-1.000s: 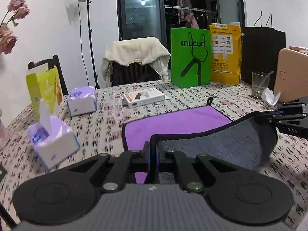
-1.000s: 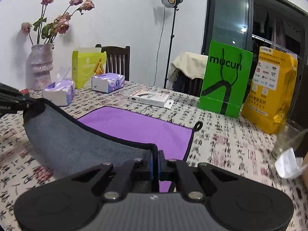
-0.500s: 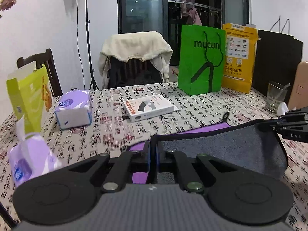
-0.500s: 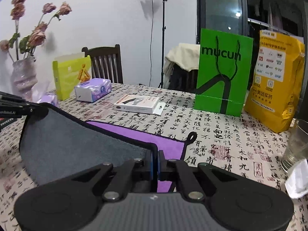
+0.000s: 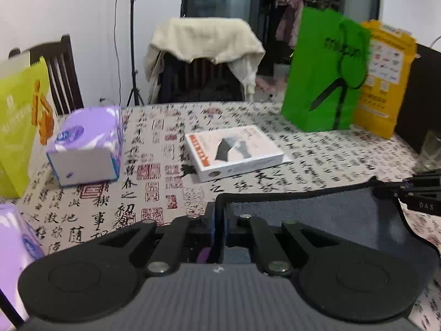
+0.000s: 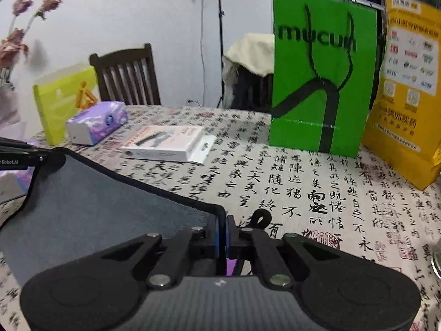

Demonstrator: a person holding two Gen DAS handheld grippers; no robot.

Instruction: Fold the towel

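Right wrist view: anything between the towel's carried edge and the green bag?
Only bare tablecloth between the towel edge and green bag; the white box sits left of that stretch.

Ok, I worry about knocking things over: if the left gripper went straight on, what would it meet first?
Probably the white box: it lies flat on the table straight ahead of the left gripper, which is shut on the towel. Depth and height are unclear.
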